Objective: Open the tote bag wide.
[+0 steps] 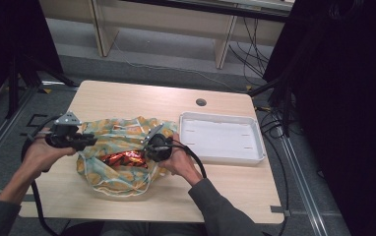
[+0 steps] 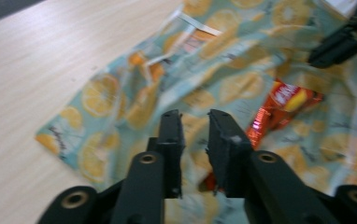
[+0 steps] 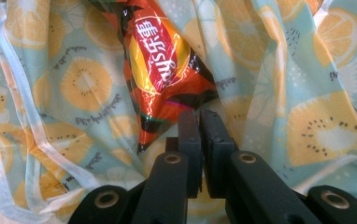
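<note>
A thin drawstring bag (image 1: 117,135) printed with orange slices lies crumpled in the middle of the wooden table (image 1: 141,98). In its folds lies a shiny red snack packet (image 1: 125,158). My left gripper (image 1: 93,141) hovers at the bag's left edge. In the left gripper view its jaws (image 2: 196,116) stand a little apart above the bag (image 2: 120,93), with the packet (image 2: 284,100) to the right. My right gripper (image 1: 147,149) is at the packet's right end. Its jaws (image 3: 199,114) are pressed together on the dark lower edge of the packet (image 3: 162,60), over the printed bag (image 3: 307,121).
A white shallow tray (image 1: 220,155) sits right of the bag, with nothing in it. A round cable hole (image 1: 201,102) is behind it. Black cables trail off both grippers. Bare tabletop lies behind the bag and along the front edge.
</note>
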`<action>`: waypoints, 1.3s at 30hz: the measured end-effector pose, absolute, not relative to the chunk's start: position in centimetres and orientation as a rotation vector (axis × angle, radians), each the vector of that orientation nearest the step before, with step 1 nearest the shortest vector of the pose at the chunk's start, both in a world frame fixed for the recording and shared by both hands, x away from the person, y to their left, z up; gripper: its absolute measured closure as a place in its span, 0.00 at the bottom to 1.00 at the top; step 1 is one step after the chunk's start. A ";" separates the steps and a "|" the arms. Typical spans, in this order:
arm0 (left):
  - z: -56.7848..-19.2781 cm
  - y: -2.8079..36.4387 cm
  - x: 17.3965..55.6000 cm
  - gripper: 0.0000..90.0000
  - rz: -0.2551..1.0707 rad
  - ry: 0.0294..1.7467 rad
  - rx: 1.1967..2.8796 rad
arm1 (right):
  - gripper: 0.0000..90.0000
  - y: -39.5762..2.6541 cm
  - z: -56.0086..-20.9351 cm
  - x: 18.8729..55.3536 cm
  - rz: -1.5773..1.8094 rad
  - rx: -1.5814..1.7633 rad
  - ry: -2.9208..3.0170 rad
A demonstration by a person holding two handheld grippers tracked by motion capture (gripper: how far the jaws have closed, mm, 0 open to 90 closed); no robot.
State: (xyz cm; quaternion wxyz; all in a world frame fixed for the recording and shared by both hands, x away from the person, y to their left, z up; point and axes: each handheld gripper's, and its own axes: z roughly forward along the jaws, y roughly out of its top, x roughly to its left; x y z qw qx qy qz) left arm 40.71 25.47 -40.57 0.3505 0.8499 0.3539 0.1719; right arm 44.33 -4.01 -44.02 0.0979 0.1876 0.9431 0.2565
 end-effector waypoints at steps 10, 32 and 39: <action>-45.2 24.8 38.8 1.00 0.437 0.945 2.442 | 0.98 -4.2 -44.0 44.7 0.758 0.539 2.787; -46.6 23.5 38.0 0.76 0.456 0.916 2.429 | 0.87 -5.7 -42.1 42.9 0.874 0.566 2.743; -47.0 22.8 38.8 0.67 0.480 0.890 2.456 | 0.82 -6.4 -41.1 41.6 0.920 0.535 2.732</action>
